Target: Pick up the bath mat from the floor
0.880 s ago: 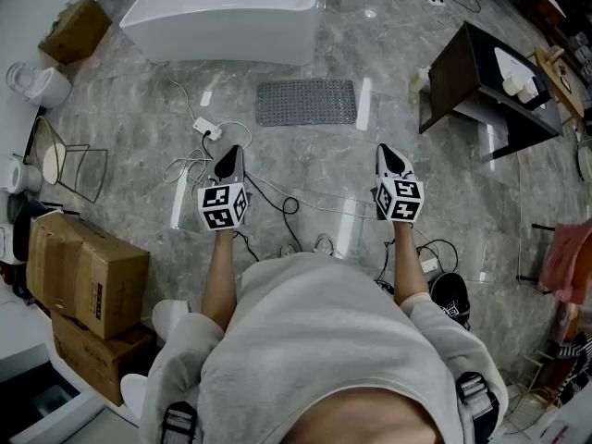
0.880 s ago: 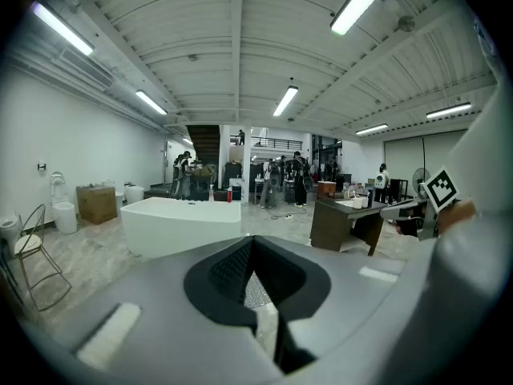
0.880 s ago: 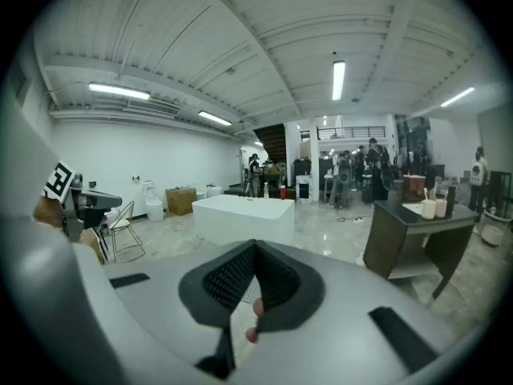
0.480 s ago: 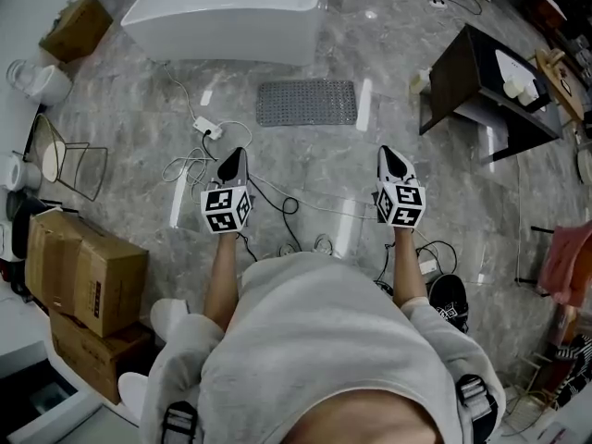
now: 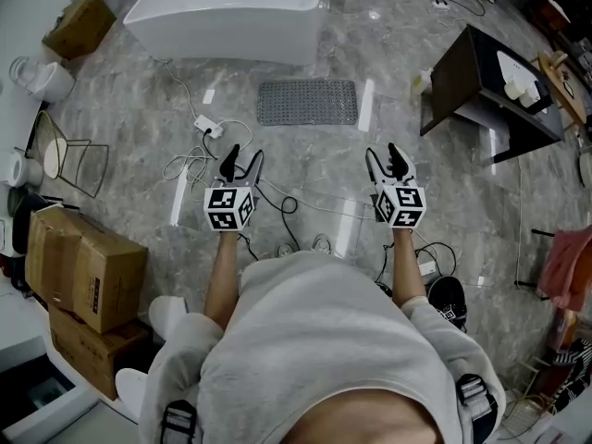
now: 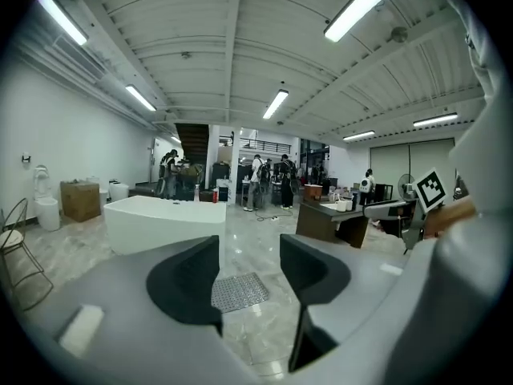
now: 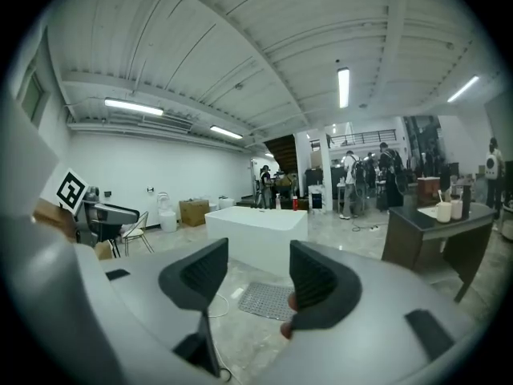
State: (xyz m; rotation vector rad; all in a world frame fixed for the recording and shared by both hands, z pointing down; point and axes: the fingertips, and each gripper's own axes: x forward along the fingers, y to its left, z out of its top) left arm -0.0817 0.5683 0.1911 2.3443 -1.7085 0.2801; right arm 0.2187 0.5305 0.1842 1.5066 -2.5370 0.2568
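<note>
The grey studded bath mat (image 5: 306, 103) lies flat on the marble floor in front of the white bathtub (image 5: 227, 12). Both grippers are held out level, well short of the mat and above the floor. My left gripper (image 5: 240, 163) is open with nothing between its jaws, and so is my right gripper (image 5: 386, 160). In the left gripper view the mat (image 6: 239, 290) shows through the gap of the left gripper (image 6: 248, 251). In the right gripper view the mat (image 7: 268, 299) sits low between the jaws of the right gripper (image 7: 258, 257).
Cables and a power strip (image 5: 208, 129) trail over the floor under the left gripper. A dark table (image 5: 481, 86) stands at the right, cardboard boxes (image 5: 83, 266) and a wire chair (image 5: 69, 165) at the left. Several people stand far behind the tub.
The jaws of both grippers were together before and now stand apart. The hands have barely shifted.
</note>
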